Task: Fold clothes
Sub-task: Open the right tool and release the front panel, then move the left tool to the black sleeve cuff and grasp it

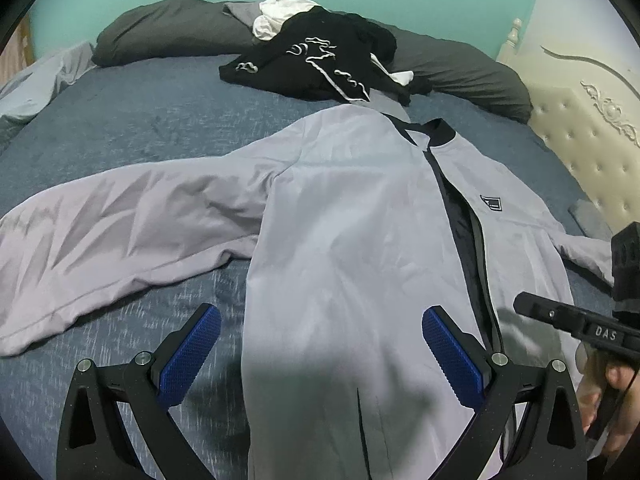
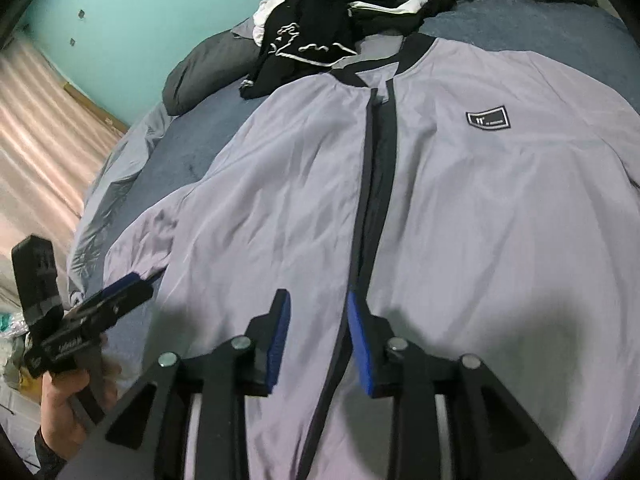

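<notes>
Jacket (image 1: 348, 208), a smooth, thin grey one with dark trim along the collar and front opening, is lying face up and spread flat on the blue bed (image 1: 132, 120), its left-hand sleeve (image 1: 120, 216) stretching out sideways, probably so the folding can start from a tidy shape. Over its lower edge the left gripper (image 1: 320, 344) is hovering with its blue ribbed jaws wide apart and holding nothing. Further right, the right gripper (image 2: 318, 340) is waiting above the dark front strip, jaws partly open and empty, while a heap of black and white clothes (image 1: 320, 56) is sitting beyond the collar.
</notes>
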A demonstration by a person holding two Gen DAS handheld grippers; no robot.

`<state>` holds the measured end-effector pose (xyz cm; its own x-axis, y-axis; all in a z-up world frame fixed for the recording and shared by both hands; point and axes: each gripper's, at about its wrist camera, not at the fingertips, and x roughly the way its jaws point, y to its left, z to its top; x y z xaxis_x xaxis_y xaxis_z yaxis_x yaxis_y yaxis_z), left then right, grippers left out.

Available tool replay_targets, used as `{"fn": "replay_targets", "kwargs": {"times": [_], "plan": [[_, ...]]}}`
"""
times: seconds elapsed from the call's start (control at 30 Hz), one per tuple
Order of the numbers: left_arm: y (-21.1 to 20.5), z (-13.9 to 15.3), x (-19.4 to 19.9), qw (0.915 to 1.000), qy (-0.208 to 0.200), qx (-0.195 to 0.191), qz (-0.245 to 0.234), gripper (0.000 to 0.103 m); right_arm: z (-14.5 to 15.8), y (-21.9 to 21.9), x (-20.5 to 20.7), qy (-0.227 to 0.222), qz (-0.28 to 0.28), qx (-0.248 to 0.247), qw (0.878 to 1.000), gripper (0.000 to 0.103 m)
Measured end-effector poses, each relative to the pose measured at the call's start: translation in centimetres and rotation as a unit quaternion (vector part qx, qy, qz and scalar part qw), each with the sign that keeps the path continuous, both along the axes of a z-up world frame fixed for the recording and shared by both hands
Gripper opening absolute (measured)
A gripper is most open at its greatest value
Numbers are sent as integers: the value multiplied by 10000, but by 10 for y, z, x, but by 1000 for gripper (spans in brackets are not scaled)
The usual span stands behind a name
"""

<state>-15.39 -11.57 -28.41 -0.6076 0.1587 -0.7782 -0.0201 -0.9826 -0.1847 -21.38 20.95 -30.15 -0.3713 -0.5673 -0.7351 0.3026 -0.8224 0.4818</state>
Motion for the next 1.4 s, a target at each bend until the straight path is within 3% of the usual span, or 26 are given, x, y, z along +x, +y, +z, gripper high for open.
{"fn": "replay_targets", "kwargs": {"times": [0.37,0.57,0.83,1.07,1.4], "plan": [[-21,-9,28,9989,-315,-28,358,103,-4,-15,10,30,130,-336,9993,32],[-66,-2,36,9966,-462,1,689,103,-6,-17,9,-58,148,-655,9977,34],[-160,-2,52,9885,-724,124,1321,103,-5,-25,6,-94,177,-923,9955,34],[-228,3,63,9805,-649,68,1852,103,-6,-32,6,-114,239,-898,9956,35],[-266,-23,52,9725,-942,15,2132,103,-8,-32,4,-134,224,-947,9952,36]]}}
